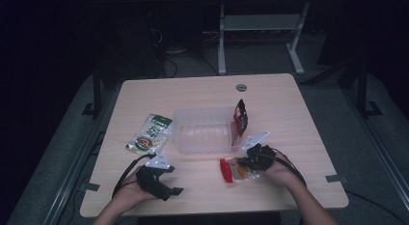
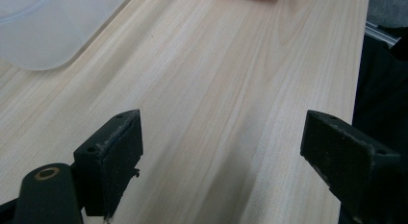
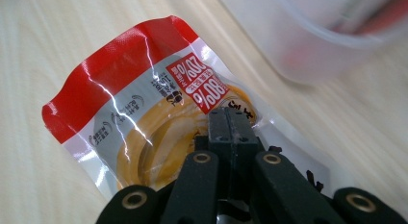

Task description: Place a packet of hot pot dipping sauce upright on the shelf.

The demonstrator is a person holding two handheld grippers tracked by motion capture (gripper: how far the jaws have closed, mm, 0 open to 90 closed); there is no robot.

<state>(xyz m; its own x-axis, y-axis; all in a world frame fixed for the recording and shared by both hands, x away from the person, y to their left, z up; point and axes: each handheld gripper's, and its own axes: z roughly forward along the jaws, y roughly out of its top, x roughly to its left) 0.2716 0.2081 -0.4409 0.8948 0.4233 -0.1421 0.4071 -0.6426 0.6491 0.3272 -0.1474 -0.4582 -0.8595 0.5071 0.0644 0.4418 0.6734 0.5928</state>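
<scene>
A red and silver food packet (image 1: 233, 170) (image 3: 134, 104) lies near the table's front, right of centre. My right gripper (image 1: 247, 163) (image 3: 226, 114) is shut on its near end, jaws pressed together. Whether the packet rests on the wood or hangs just above it I cannot tell. A clear plastic container (image 1: 193, 135) (image 3: 308, 36) stands at mid-table, and a dark red packet (image 1: 239, 119) stands upright against its right wall. My left gripper (image 1: 174, 190) (image 2: 221, 132) rests low at the front left, jaws wide open over bare wood.
A green and white packet (image 1: 150, 133) lies flat to the left of the container. In the left gripper view the container's rounded corner (image 2: 43, 31) shows at the upper left. The table's front edge runs close behind both hands.
</scene>
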